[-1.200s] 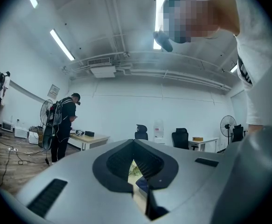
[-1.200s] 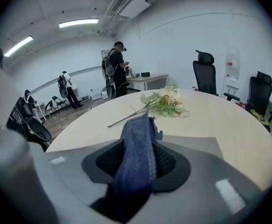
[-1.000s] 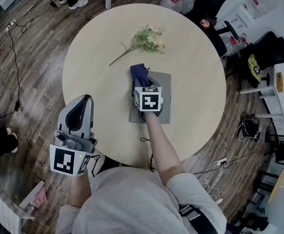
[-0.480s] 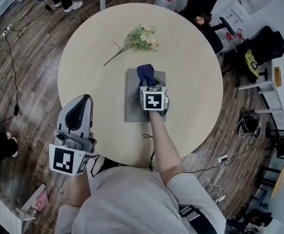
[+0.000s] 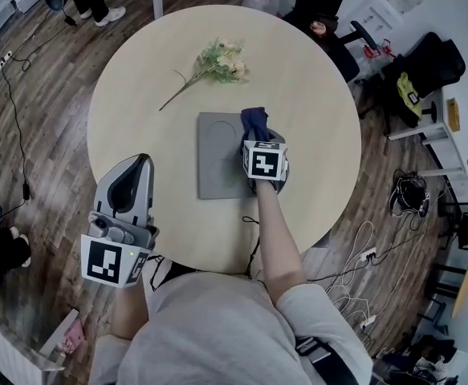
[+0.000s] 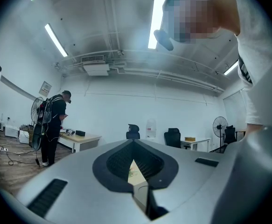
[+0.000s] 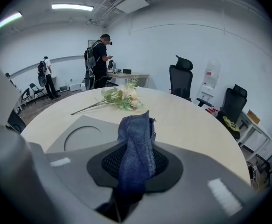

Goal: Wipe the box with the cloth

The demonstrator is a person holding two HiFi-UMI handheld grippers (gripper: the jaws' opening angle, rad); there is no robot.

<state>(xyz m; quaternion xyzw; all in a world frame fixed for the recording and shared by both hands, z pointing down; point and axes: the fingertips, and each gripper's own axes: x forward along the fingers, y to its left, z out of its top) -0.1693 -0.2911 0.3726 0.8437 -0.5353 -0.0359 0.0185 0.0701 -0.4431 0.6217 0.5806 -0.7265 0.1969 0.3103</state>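
A dark blue woven cloth point(image 7: 136, 139) is clenched by the right gripper point(image 5: 257, 139); wiping is judged midway, with the flat grey square box point(image 5: 217, 160) lying mostly leftward, apparently unwiped.

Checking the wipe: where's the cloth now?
Head view: the blue cloth is pinched in the right claw at the right edge of the grey box.

Round pale table point(image 5: 314, 95) — bearing a flower sprig point(image 5: 217, 61) and (nearer) a flat grey box point(image 5: 217, 155), apart
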